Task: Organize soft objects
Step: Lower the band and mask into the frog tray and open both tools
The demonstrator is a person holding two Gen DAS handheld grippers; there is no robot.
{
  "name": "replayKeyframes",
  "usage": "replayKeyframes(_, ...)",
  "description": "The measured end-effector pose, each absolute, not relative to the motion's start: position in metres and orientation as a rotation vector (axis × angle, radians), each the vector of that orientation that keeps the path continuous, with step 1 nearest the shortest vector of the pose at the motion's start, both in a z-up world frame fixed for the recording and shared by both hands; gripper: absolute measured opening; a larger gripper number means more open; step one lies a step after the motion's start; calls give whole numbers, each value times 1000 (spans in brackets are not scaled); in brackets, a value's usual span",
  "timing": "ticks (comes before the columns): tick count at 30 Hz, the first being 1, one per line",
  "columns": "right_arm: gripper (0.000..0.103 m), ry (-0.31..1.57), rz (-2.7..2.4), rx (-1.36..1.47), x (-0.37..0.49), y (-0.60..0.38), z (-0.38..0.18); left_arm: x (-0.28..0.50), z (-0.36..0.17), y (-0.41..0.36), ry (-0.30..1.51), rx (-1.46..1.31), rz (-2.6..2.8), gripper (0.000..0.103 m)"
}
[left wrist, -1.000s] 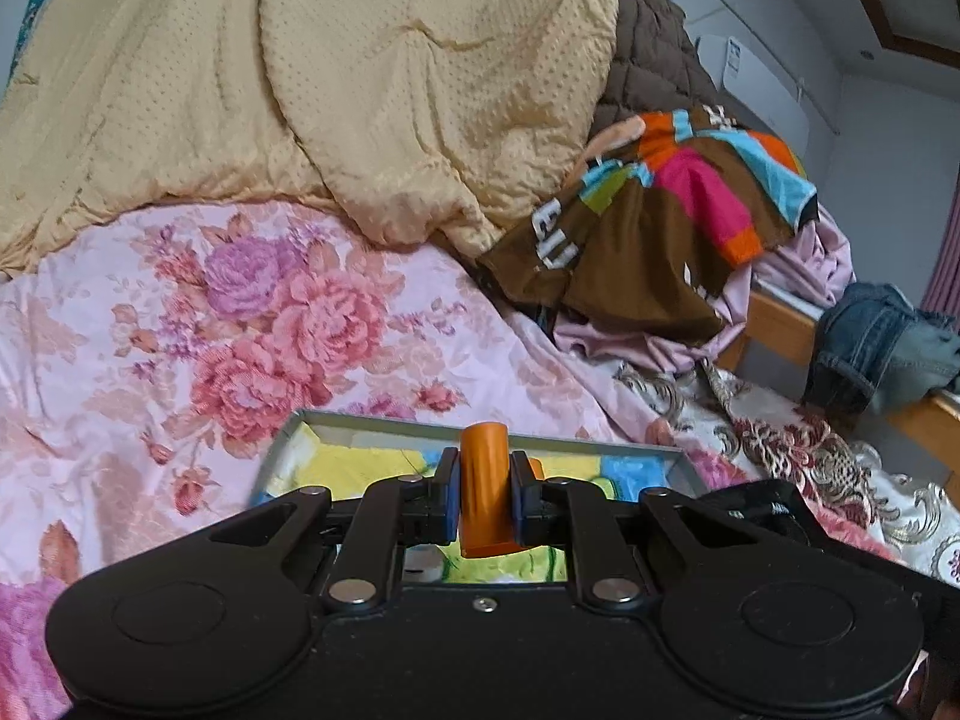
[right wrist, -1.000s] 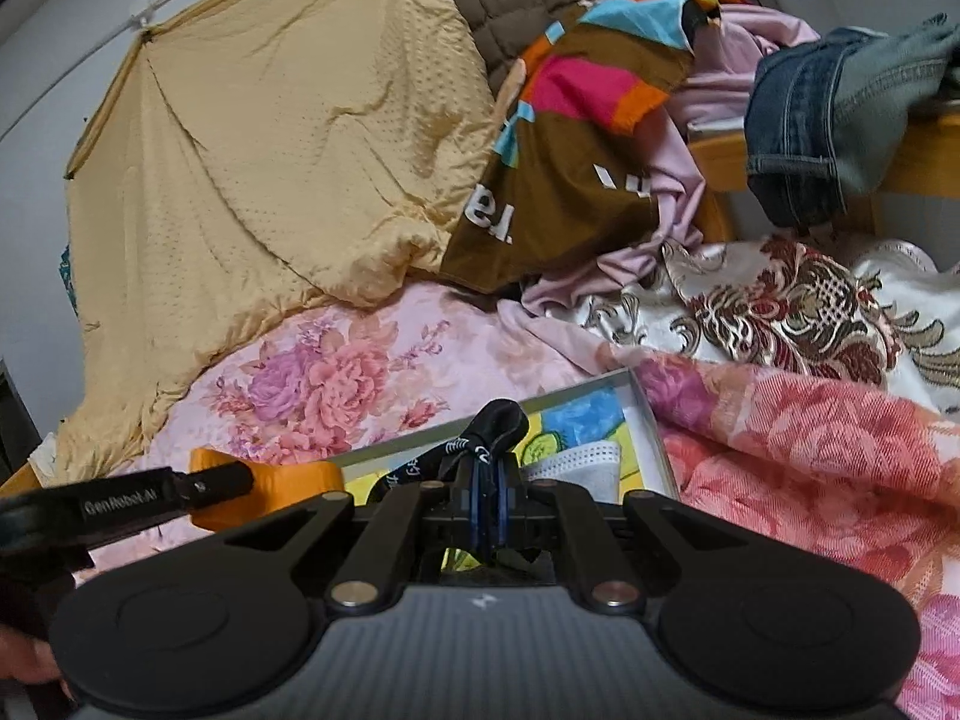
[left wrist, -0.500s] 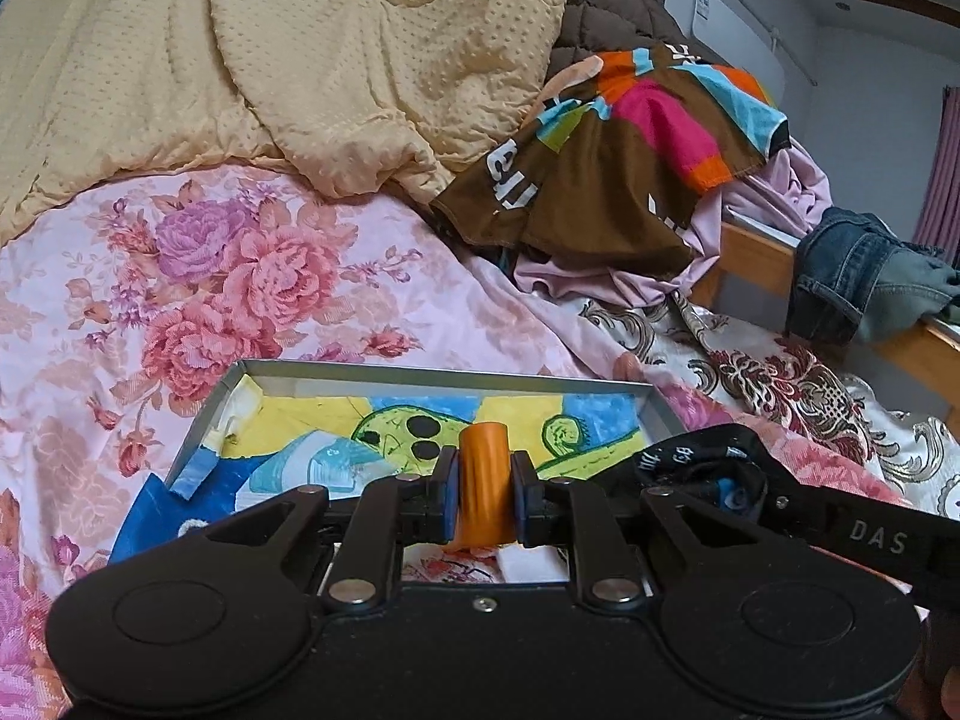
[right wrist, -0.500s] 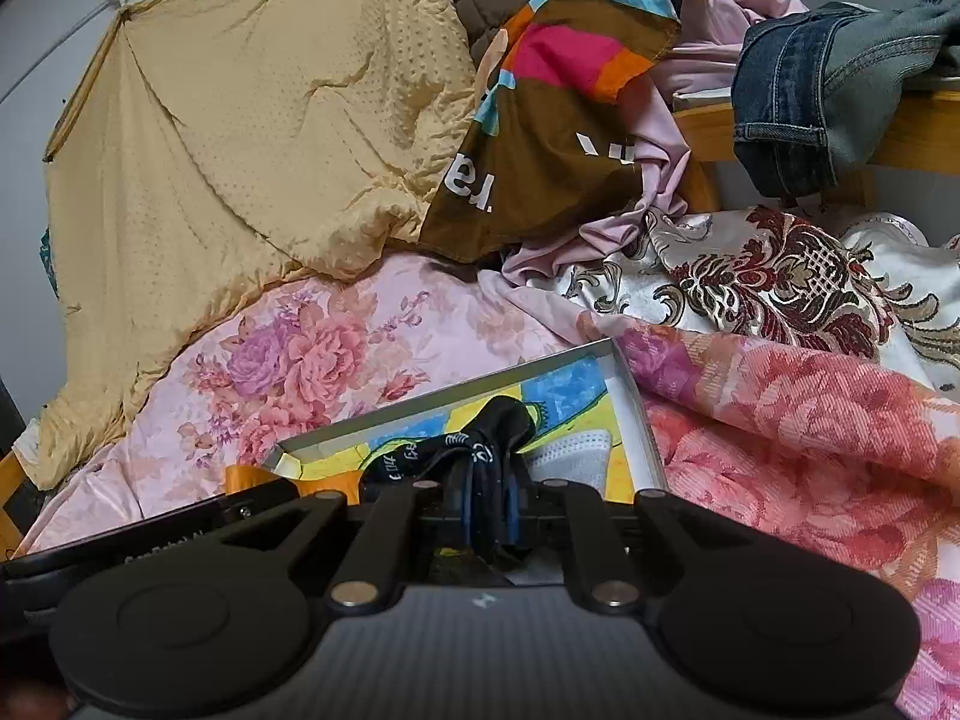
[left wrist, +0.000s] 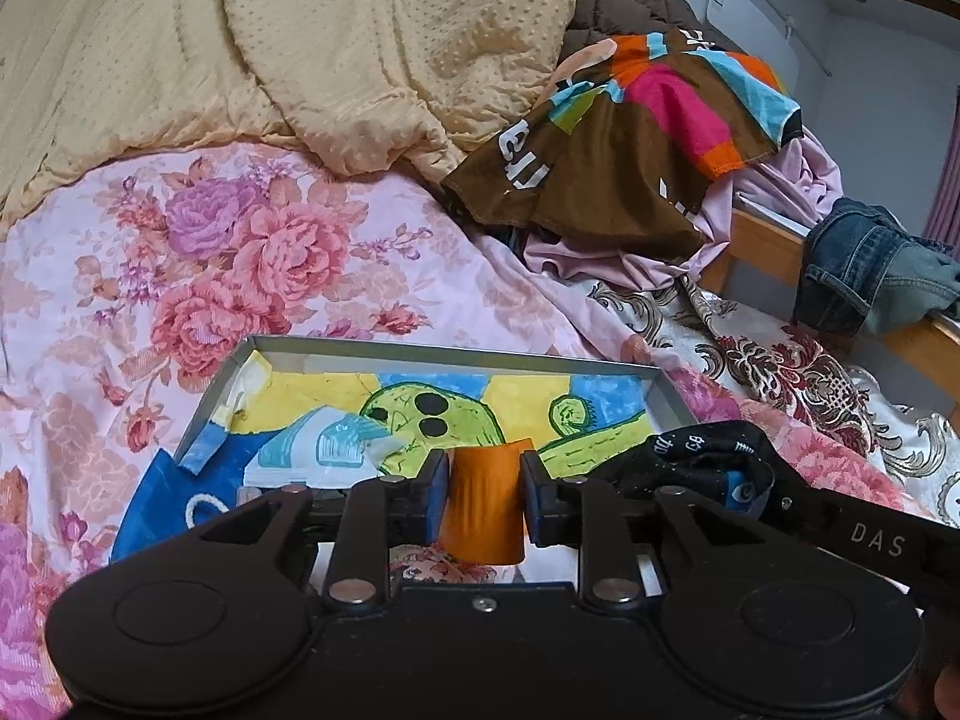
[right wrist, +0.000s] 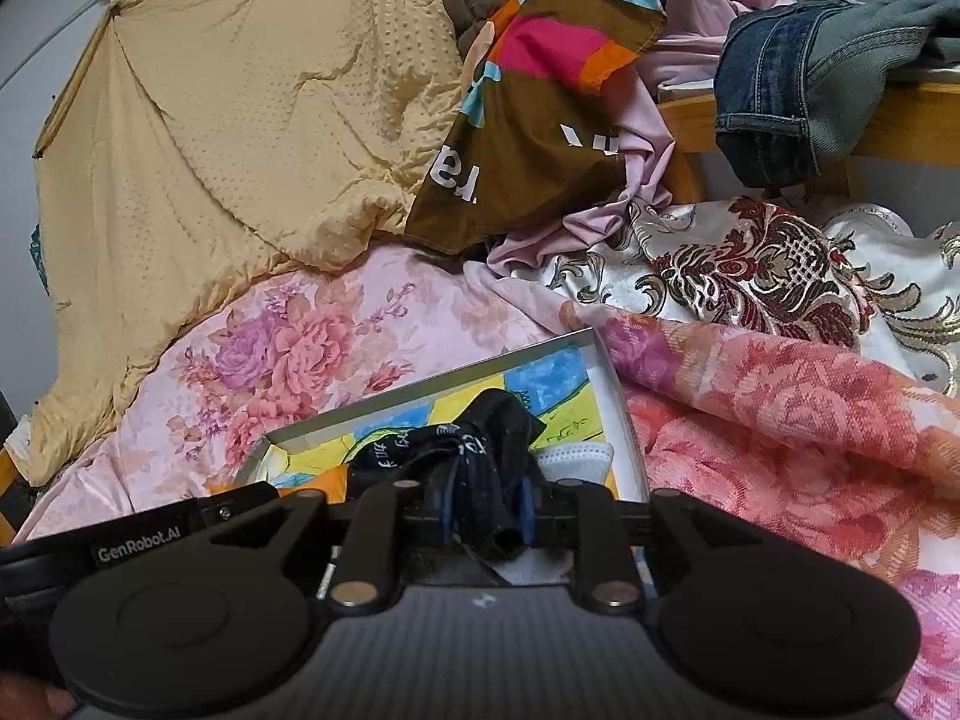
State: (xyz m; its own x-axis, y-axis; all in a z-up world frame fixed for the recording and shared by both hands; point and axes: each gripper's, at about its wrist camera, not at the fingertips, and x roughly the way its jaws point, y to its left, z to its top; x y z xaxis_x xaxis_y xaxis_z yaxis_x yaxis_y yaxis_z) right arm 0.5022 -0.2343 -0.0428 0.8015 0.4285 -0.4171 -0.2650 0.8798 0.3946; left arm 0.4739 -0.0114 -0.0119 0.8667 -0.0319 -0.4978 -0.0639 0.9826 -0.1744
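From the left wrist view, the left gripper has its jaws pinching an orange cloth roll over the near edge of a shallow grey tray that lies on the floral bedsheet. The tray floor carries a yellow, blue and green cartoon drawing, with a white-and-blue face mask lying on it. Beyond the tray a yellow blanket and a brown multicoloured shirt are heaped, with jeans on the wooden bed rail. The right gripper enters from the right, carrying a black sock. Against the earlier frames, far more of the tray floor shows and the mask has come into sight. From the right wrist view, the right gripper has its jaws clamped on the black sock above the tray, with a white mask just behind it. A red brocade cover crowds the tray's right wall. The left gripper now sits lower and nearer.
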Motion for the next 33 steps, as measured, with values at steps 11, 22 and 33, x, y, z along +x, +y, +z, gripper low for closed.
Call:
replayKeyframes(11,50,513,369,288,494,-235,-38,466,-10,-9,538,-184,29,64)
replayKeyframes(22,74,485,360,279,475,-246,-24,437,8,-10,496,-166,47,83)
replayKeyframes(33,89,441,356,277,447,-258,-5,406,32,-16,465,-111,67,94)
